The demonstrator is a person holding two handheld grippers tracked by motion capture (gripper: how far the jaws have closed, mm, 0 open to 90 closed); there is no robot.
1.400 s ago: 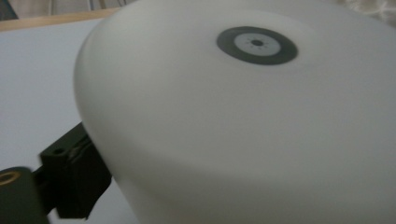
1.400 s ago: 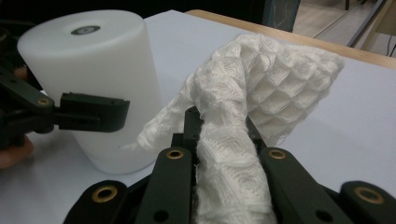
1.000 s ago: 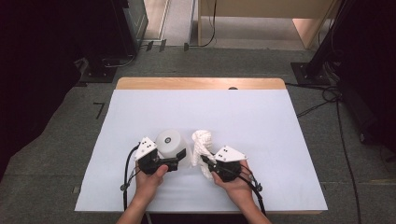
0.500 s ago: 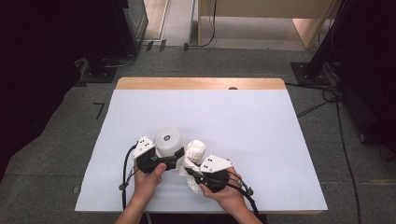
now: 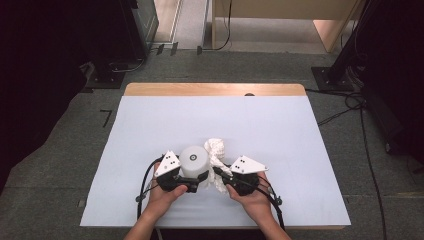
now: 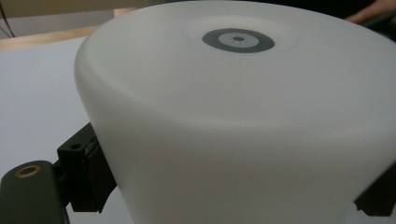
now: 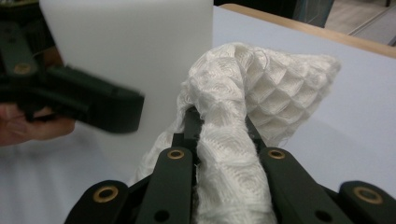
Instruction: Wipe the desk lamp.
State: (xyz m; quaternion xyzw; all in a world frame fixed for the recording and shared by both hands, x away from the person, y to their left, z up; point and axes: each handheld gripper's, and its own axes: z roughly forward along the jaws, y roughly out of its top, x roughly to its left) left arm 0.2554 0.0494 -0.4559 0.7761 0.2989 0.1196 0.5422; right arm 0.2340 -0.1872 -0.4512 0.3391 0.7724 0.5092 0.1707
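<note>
A white cylinder (image 5: 194, 159) with a grey ring on its top (image 6: 238, 39) stands on the pale table cover. My left gripper (image 5: 192, 176) is shut on its lower wall, one black jaw at each side of it in the left gripper view (image 6: 229, 186). A white waffle-weave cloth (image 5: 218, 149) is bunched between the jaws of my right gripper (image 5: 220, 176), which is shut on it. In the right gripper view the cloth (image 7: 243, 98) rises out of the gripper (image 7: 219, 128) and rests against the right side of the cylinder (image 7: 130, 46).
The pale cover (image 5: 280, 135) spreads over a wooden table whose far edge (image 5: 215, 89) shows bare. Cables trail from both grippers toward the near edge. Dark stands and cables (image 5: 345, 105) sit on the floor beyond the table.
My right gripper dipped left and down with the cloth along the cylinder's side, then came back up and right. The cylinder in the left gripper has shifted slightly to the right.
</note>
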